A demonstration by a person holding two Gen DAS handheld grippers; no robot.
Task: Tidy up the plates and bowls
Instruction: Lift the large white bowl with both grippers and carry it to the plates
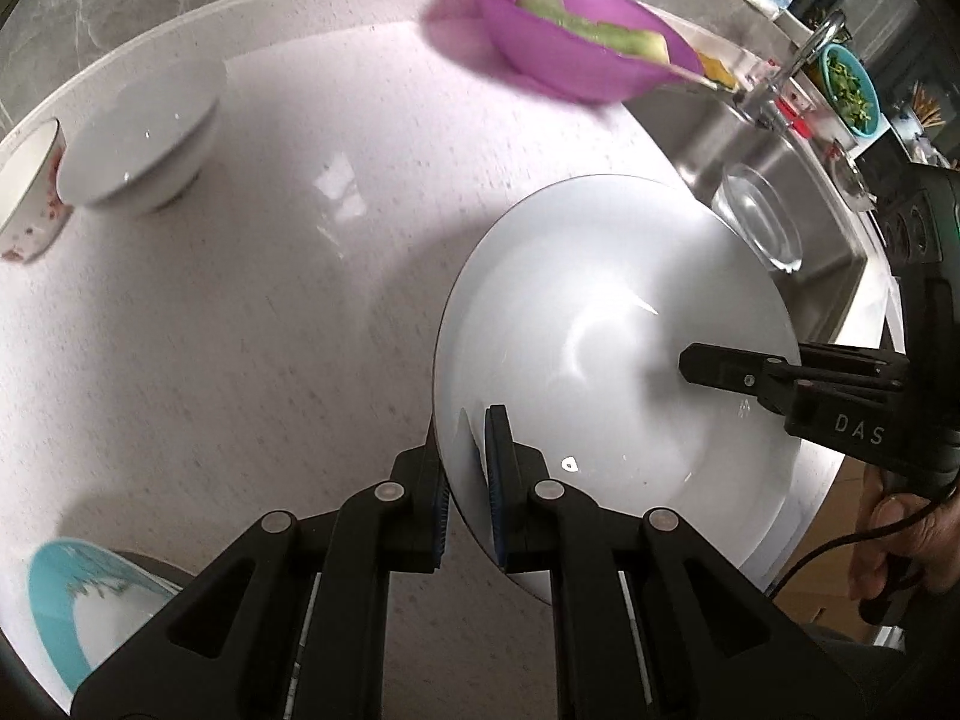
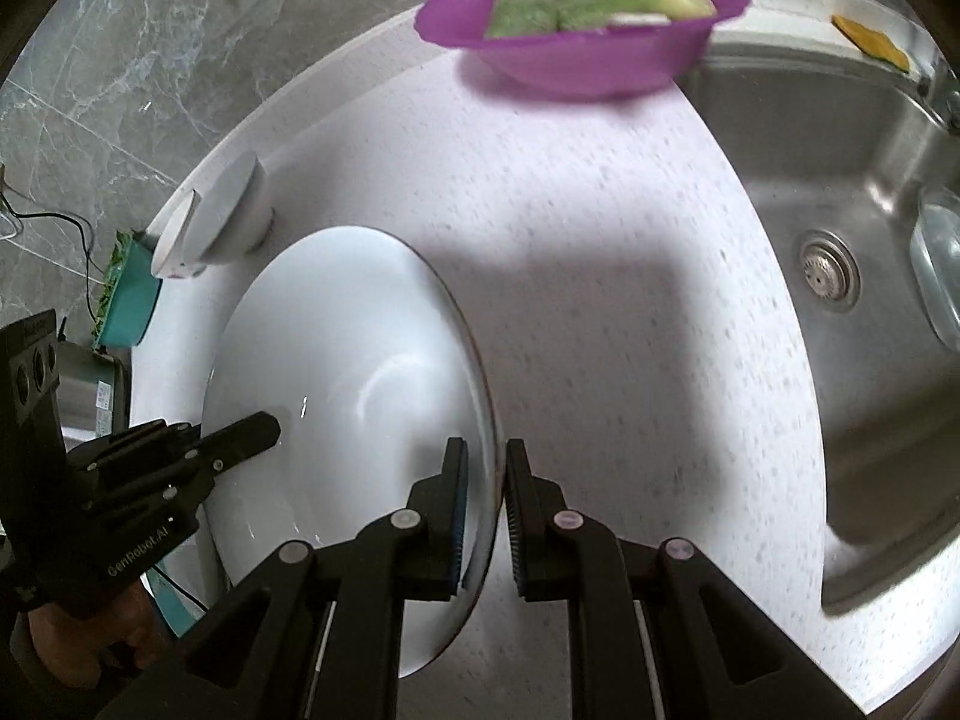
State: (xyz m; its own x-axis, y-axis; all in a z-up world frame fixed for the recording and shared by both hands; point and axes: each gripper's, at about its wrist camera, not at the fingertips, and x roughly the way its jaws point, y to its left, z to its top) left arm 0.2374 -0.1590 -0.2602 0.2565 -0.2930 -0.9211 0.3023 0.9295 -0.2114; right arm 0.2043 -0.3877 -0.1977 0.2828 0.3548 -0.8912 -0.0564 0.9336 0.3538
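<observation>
White plate (image 1: 606,324) sits tilted above the speckled desk (image 1: 252,324), caught at opposite edges by both tools. The left gripper (image 1: 474,480) has its jaws clenched on the plate's near rim, one blue pad on each face; in the right wrist view the same tool (image 2: 240,438) shows only one dark finger lying over the plate's surface, the other being hidden beneath. The right gripper (image 2: 486,516) straddles the opposite rim with its jaws closed against it, though a sliver of light on the outer side makes the contact there hard to judge. The plate's underside and lower edge are cut off behind the fingers.

Beyond it, a white bowl (image 1: 144,138) stands near the desk's far edge, touching a patterned cup (image 1: 30,192) that is partly cropped. A blurred purple bowl (image 2: 576,24) holding green vegetable pieces (image 2: 540,6) sits beside the steel sink (image 2: 840,276), where a clear glass dish (image 1: 762,216) lies. A turquoise-rimmed dish (image 1: 72,600) is half hidden behind the left tool's body.
</observation>
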